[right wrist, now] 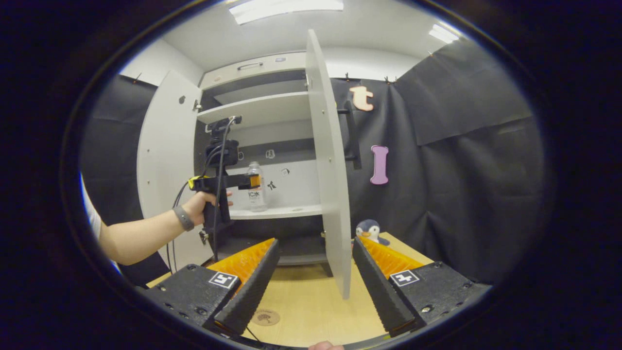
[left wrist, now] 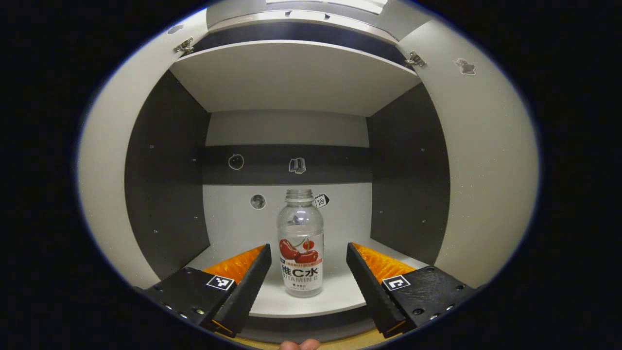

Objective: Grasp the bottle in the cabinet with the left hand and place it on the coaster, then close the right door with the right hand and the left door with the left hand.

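- Your left gripper [left wrist: 307, 272] sits wide open at the mouth of the cabinet, nothing between its fingers, lined up either side of the target.
- Your right gripper [right wrist: 315, 279] is just as wide open and empty, low over the wooden table [right wrist: 311, 311] and well clear of the shelf.
- One round coaster [right wrist: 265, 318] lies on that table just beyond your right gripper's left finger: that's the drop spot.
- One toy penguin [right wrist: 369, 228] stands farther back on the table, past the right door [right wrist: 326, 160].
- Two doors, both swung open; the left door [right wrist: 165, 160] stands beyond your forearm.
- One bottle [left wrist: 300, 243] stands upright on the lower shelf [left wrist: 335, 291], centred ahead of your left fingers and not yet touched.
- It's clear plastic, no cap on, and looks empty or nearly so: expect it light, easy to tip and squashy under a hard squeeze.
- The smooth wall looks slippery, so take it at the labelled belly, square across, with gentle pressure.
- One upper shelf [left wrist: 291, 73] hangs above; keep the neck under it.
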Demonstrator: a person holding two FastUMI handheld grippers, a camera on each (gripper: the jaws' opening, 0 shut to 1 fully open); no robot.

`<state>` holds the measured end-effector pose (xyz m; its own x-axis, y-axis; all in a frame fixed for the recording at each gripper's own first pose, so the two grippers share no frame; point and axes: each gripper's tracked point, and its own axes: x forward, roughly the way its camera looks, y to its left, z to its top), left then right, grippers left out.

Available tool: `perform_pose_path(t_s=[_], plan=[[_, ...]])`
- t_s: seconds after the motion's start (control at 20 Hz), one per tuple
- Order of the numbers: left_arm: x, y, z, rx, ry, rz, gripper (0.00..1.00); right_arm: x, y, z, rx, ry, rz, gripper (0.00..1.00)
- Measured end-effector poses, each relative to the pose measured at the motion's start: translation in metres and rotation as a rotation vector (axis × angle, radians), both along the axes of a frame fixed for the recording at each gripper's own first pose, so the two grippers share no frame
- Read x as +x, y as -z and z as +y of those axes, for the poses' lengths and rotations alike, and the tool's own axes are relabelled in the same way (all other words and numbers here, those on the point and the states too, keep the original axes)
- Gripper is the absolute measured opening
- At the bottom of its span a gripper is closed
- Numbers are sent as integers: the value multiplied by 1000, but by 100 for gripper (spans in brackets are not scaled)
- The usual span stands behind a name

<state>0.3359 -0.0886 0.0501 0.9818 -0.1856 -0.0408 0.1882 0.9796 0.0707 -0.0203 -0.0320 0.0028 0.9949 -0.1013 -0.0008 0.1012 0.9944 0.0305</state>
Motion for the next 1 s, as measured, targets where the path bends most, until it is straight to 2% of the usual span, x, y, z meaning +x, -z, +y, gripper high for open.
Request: perform_pose_path(t_s=[0.2, 0.6, 0.65, 0.7, 0.85, 1.0], plan=[[35, 10, -3, 1, -25, 21, 94, 3, 4, -12, 23, 35, 10, 99], [65, 9, 3, -3, -65, 5, 95, 10, 7, -23, 27, 59, 17, 99], [65, 8, 5, -2, -72, 0, 89, 10, 7, -23, 28, 59, 20, 99], [63, 7, 7, 5, -78, 4, 79, 11, 8, -24, 29, 58, 20, 99], [61, 6, 5, -5, -64, 7, 77, 12, 6, -24, 28, 48, 19, 99], [42, -6, 8, -10, -44, -24, 77, 11, 6, -22, 25, 33, 17, 99]])
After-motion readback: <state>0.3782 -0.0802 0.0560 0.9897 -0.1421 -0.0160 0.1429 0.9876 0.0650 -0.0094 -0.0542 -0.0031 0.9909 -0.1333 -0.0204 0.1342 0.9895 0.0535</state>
